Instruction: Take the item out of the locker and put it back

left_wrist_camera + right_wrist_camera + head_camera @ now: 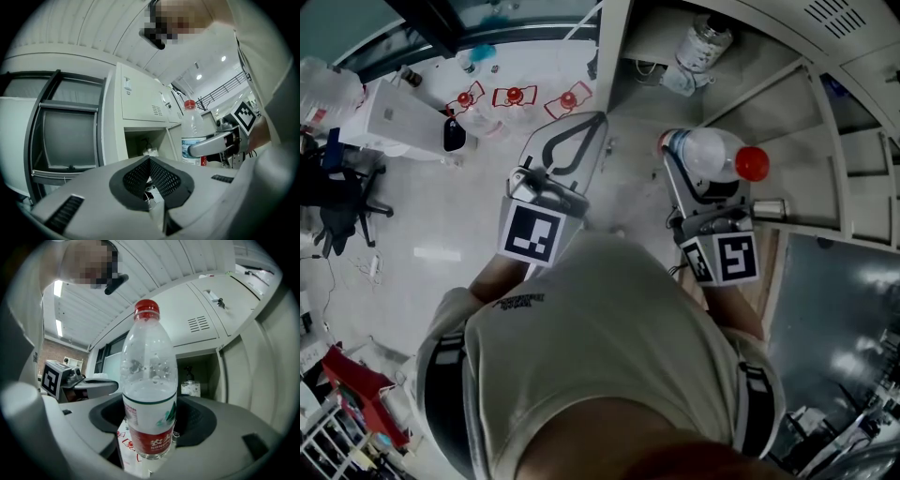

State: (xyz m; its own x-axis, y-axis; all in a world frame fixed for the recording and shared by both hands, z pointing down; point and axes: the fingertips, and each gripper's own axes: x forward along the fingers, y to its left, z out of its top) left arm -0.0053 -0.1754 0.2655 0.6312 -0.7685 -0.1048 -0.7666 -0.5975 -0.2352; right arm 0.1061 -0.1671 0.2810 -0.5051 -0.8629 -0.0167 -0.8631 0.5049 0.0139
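Observation:
A clear water bottle (714,154) with a red cap and red label stands upright in my right gripper (689,167), whose jaws are shut on its lower body (149,427). It hangs in front of the open locker compartment (199,373). A small pump bottle (190,385) stands inside that compartment; in the head view this inner bottle (705,39) lies beyond the water bottle. My left gripper (598,120) is beside the right one with its tips together and nothing between them. Its mesh pads (161,178) meet at the tip. The water bottle (192,133) shows at its right.
Grey locker doors (143,96) and shelves (848,122) fill the right side. An open dark door panel (834,309) hangs at lower right. On the floor to the left are a white box (394,117), red marker fixtures (514,96) and an office chair (337,202).

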